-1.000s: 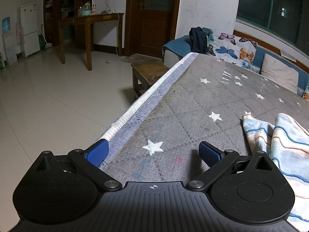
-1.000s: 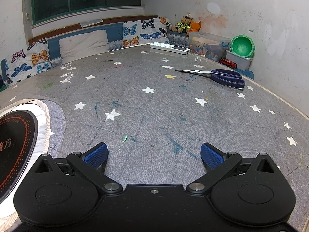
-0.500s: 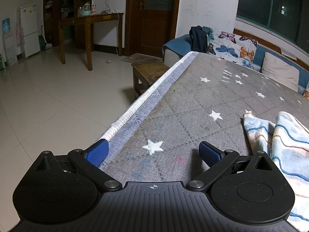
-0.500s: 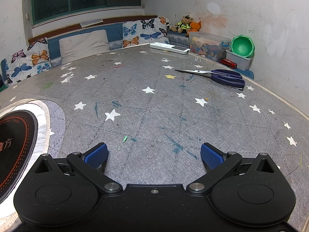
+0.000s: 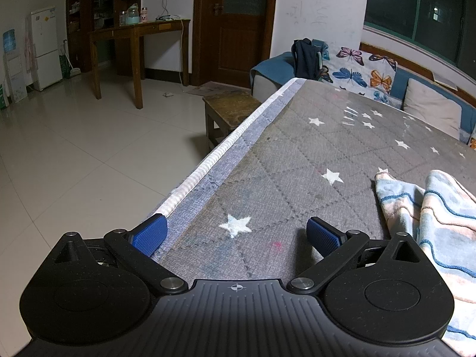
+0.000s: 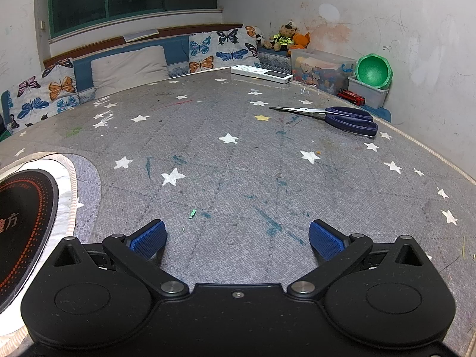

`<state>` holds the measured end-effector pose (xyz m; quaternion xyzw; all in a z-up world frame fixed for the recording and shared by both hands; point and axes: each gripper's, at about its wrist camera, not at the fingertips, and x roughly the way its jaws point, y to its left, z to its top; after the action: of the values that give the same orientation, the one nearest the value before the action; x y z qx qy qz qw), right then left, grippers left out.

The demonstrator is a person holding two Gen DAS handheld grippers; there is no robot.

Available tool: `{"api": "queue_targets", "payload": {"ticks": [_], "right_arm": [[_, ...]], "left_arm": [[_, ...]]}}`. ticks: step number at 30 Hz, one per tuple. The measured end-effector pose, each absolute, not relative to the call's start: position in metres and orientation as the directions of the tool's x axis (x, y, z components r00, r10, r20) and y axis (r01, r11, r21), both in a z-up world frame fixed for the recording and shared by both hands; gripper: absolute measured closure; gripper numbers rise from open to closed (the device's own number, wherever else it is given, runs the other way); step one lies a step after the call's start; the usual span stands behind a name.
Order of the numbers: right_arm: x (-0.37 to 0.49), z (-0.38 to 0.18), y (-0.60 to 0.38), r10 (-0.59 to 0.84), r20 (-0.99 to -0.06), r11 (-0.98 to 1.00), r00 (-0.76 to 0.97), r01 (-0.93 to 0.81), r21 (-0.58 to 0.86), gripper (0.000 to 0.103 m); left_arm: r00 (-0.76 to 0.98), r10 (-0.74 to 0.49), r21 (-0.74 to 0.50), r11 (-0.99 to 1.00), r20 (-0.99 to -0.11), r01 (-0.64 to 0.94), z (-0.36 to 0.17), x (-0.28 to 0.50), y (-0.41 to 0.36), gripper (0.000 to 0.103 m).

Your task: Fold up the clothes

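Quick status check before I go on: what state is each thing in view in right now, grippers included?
Left gripper: open, empty, over the table edge.
Right gripper: open, empty, above the table.
Striped cloth: crumpled, unfolded, lying right of the left gripper, not held.
Scissors: closed, flat on the table.
Remote: flat at the far edge.
Door: shut.

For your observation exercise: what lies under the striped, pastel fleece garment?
The striped pastel fleece garment lies on the grey star-patterned table cover. Anything beneath its folds is hidden.
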<state>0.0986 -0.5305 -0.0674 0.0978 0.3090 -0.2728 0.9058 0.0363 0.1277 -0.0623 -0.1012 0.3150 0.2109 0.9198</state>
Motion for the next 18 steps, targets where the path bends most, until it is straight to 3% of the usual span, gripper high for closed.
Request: {"api": "queue_targets", "payload": {"ticks": [18], "right_arm": [[0.0985,-0.0674,-0.5308,-0.434,-0.613,0.832,0.660,0.555,0.009,0.000]], "left_arm": [[0.712,0.324,-0.052,0.891,-0.623,-0.452,-0.0625,0.0376,0.1277,0.002]]}}
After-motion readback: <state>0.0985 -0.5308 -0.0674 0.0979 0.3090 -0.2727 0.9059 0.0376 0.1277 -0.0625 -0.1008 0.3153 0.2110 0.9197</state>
